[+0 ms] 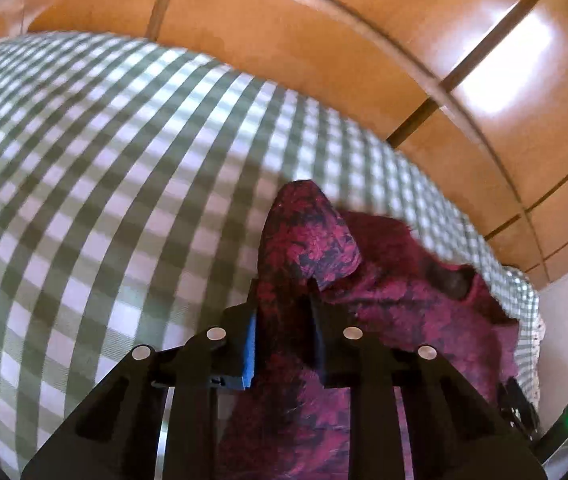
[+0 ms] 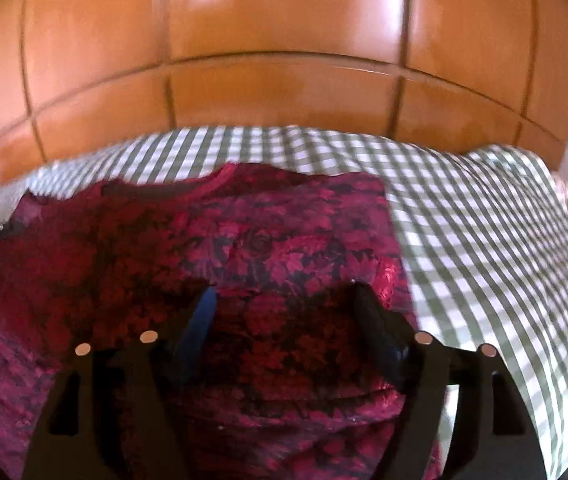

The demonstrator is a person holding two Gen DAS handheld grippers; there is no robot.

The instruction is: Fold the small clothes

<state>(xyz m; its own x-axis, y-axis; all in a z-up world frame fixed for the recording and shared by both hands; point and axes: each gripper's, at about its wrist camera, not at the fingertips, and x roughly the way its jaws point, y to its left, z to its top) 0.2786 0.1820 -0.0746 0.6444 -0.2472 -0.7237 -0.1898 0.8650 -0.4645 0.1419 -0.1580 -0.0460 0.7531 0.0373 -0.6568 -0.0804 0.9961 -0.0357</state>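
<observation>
Fabric of the red leaf-print top [image 2: 244, 248], lying on the checked bedsheet [image 2: 464, 240], was pinched in your left gripper [image 1: 284, 300] for folding; your right gripper [image 2: 284, 296] hovered released above it.

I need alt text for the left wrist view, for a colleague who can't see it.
The left gripper is shut on a raised fold of a crimson leaf-patterned garment that lies on a green-and-white checked bedsheet. Glossy orange wooden wardrobe doors fill the background.
</observation>
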